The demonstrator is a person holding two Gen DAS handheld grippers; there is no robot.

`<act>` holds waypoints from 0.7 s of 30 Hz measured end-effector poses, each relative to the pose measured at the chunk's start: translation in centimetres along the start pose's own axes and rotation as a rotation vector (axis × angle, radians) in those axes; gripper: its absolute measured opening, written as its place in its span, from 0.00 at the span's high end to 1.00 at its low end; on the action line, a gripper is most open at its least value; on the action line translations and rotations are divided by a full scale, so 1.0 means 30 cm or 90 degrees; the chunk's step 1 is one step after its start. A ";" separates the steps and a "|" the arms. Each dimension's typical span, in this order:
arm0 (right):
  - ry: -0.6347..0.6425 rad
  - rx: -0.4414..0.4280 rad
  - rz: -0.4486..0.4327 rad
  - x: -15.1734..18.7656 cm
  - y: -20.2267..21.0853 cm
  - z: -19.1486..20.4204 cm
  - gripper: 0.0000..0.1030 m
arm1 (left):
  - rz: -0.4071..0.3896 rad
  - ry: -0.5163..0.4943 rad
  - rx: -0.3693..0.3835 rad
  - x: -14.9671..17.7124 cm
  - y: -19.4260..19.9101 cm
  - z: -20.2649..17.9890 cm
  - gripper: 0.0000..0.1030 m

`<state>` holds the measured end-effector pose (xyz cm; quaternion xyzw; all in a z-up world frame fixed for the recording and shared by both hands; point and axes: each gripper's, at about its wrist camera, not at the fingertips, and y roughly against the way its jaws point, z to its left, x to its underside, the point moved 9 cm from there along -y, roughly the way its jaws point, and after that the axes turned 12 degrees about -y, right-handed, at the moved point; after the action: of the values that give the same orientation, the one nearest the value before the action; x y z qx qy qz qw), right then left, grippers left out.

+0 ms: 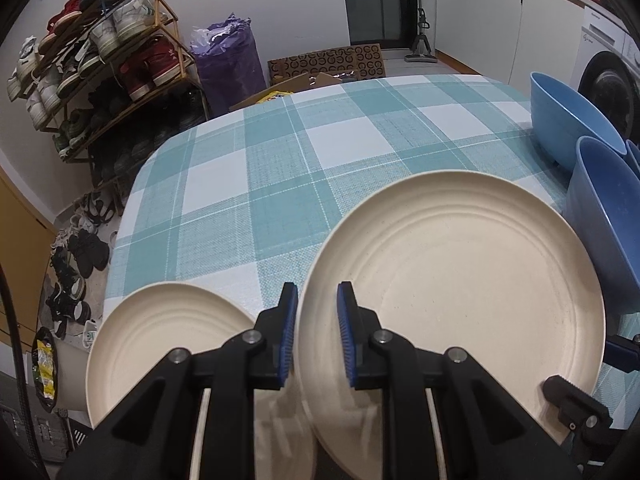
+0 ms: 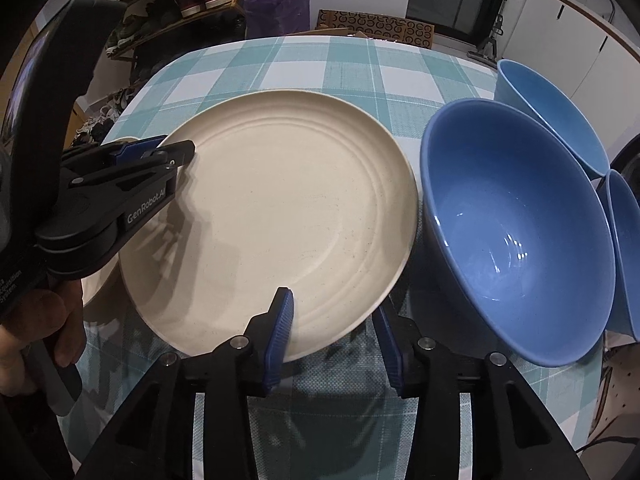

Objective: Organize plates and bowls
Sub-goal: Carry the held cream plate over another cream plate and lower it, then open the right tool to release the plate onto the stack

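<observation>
- Two cream plates and three blue bowls are what I count on the checked bench (image 1: 280, 184).
- The large plate (image 2: 280, 216) lies flat in the middle of the bench, just beside the nearest bowl (image 2: 516, 232). The smaller plate (image 1: 168, 344) sits at the near left, and the large plate's rim seems to overlap it, though my own fingers hide the join.
- Two more bowls stand to the right: one behind (image 2: 556, 116) and one at the far right edge (image 2: 628, 248), close against each other.
- My left gripper (image 1: 318, 308) has its fingers a little apart, straddling the left rim of the large plate, not clearly clamped on it.
- My right gripper (image 2: 332, 320) has its fingers wide apart at the near rim of the same plate, one finger over the plate and the other just outside and lower.
- I judge the plates stiff, light and smooth, probably a matte composite; they should slip if pinched shallowly. The raised rim is the place to grip, with one finger above and one beneath.
- The bowls look rigid and glossy inside, so I would take them by the wall near the lip.
</observation>
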<state>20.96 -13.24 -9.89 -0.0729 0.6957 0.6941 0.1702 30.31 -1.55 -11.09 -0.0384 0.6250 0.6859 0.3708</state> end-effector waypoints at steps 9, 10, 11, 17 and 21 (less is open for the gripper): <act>-0.015 -0.001 -0.003 0.008 -0.024 -0.011 0.46 | -0.003 -0.001 0.005 -0.004 -0.016 -0.019 0.82; -0.014 -0.004 -0.005 0.007 -0.026 -0.008 0.42 | -0.004 0.001 0.008 -0.004 -0.015 -0.019 0.82; -0.013 -0.007 -0.004 0.008 -0.029 -0.004 0.40 | -0.004 0.003 0.012 -0.003 -0.014 -0.018 0.82; -0.010 -0.019 -0.012 0.009 -0.029 0.005 0.29 | -0.004 0.023 0.035 0.016 0.005 -0.006 0.80; -0.016 -0.029 -0.013 0.014 -0.020 0.003 0.22 | -0.012 0.034 0.039 0.034 0.034 0.006 0.61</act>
<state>20.77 -13.11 -10.59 -0.0749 0.6766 0.7089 0.1845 29.09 -0.86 -10.75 -0.0512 0.6548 0.6616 0.3617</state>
